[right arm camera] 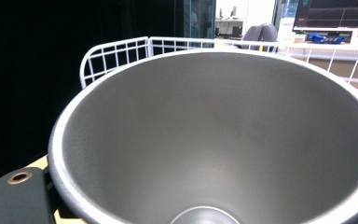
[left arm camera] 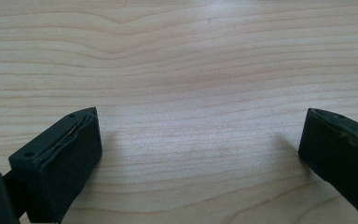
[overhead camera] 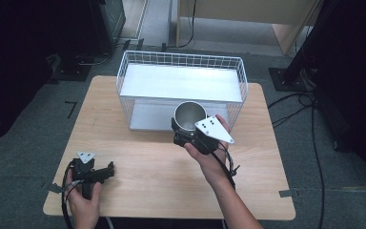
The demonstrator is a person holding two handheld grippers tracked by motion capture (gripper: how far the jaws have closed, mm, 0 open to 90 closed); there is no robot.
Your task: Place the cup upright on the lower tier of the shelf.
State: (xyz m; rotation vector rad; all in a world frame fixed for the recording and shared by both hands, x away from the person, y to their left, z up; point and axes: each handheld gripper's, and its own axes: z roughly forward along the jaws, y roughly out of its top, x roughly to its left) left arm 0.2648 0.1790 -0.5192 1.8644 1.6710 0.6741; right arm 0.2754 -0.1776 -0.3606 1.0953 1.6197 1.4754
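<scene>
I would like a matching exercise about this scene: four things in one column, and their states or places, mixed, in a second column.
Things:
1. metal cup
2. left gripper
3. wire basket
4. right gripper

States or places:
A. open, low over the wood near the table's front left corner
B. stands at the far side of the table
C. held up in front of the basket, its mouth open upward
D. shut on the cup

Pairs: 1-C, 2-A, 3-B, 4-D
</scene>
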